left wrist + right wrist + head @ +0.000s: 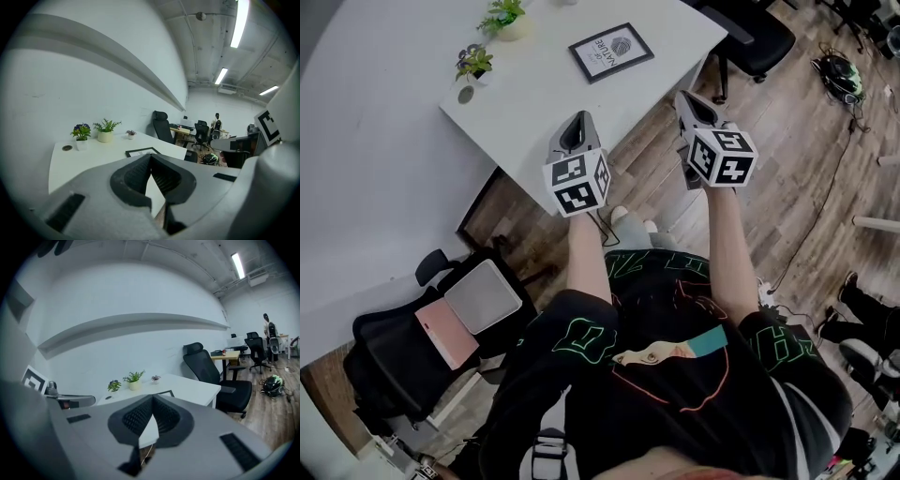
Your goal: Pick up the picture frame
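Hovering by the desk's (516,103) near edge, our left claw (578,119) and right claw (686,97) are each pressed together, pinching nothing. We see the picture frame (611,52) lying flat on the desk beyond them, touching neither.

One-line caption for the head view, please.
Shut, empty left tongs and right tongs near the edge of a white table where the picture frame lies flat.
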Available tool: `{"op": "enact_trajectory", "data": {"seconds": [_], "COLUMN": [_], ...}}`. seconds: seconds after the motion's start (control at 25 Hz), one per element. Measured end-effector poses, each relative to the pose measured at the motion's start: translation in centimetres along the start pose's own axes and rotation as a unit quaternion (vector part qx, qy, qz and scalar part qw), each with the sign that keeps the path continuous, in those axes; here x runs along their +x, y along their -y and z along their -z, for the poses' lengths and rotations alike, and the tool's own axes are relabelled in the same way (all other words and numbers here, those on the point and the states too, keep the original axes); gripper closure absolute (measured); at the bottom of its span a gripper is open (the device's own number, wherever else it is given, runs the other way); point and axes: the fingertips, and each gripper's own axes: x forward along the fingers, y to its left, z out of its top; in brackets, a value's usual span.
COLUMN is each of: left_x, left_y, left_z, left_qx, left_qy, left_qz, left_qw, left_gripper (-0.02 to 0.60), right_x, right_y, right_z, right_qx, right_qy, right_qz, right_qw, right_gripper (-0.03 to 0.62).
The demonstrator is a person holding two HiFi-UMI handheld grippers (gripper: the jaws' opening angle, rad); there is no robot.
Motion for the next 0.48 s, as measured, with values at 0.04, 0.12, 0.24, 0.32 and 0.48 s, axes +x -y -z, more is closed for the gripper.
{"op": "enact_trajectory", "data": {"seconds": [0.04, 0.12, 0.24, 0.32, 0.48], "left_x": [0.2, 0.8, 2.2, 3.4, 6.2], "left_y": [-0.2, -0.4, -0.3, -0.2, 0.0], "left_z": [-0.3, -0.9, -1.8, -2.3, -2.7], "left_qx": [-0.001, 0.000, 0.005, 0.007, 0.005], "left_qy": [0.003, 0.006, 0.008, 0.009, 0.004], "left_qz": [-0.002, -0.002, 0.002, 0.005, 0.005], "left_qw": [1.0000, 1.0000, 1.0000, 0.9999, 1.0000], "left_gripper": [0.577, 0.577, 0.577, 0.577, 0.577], "right_x": [0.3, 0.9, 1.6, 2.3, 3.9], "right_y": [0.0, 0.1, 1.1, 2.0, 4.0], "right_z": [-0.2, -0.7, -1.7, -2.4, -3.1], "right_qx": [-0.002, -0.004, -0.003, -0.004, -0.002], "right_qy": [0.001, 0.004, 0.009, 0.012, 0.008], "right_qz": [-0.002, -0.002, 0.003, 0.008, 0.014], "right_qw": [1.000, 1.000, 1.000, 1.000, 1.000], "right_gripper": [0.589, 0.589, 0.589, 0.589, 0.589]}}
